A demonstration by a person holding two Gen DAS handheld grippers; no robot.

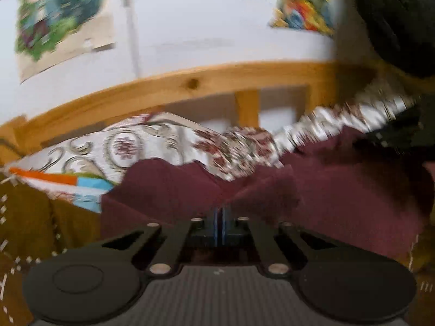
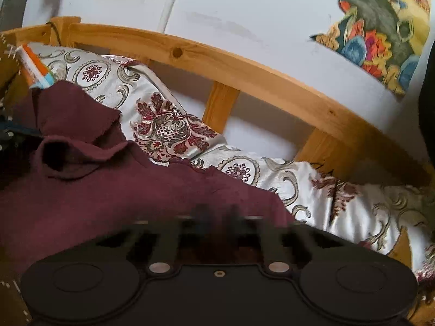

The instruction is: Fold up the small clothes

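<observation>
A maroon garment [image 1: 339,190] is held up in front of both cameras, above a bed. My left gripper [image 1: 222,217] is shut on its edge, the blue pads pressed together with cloth between them. The same maroon garment [image 2: 108,179] fills the lower left of the right wrist view. My right gripper [image 2: 217,217] is blurred; its fingers stand close together and the cloth drapes over them, so it looks shut on the garment's edge. The other gripper shows dark at the right edge of the left wrist view [image 1: 402,133].
A white pillow with red and grey ornament [image 2: 168,130] lies behind the garment. A pine bed rail [image 2: 244,65] runs across both views, with a white wall and posters [image 1: 62,19] behind. A brown stitched blanket [image 1: 27,217] lies at the left.
</observation>
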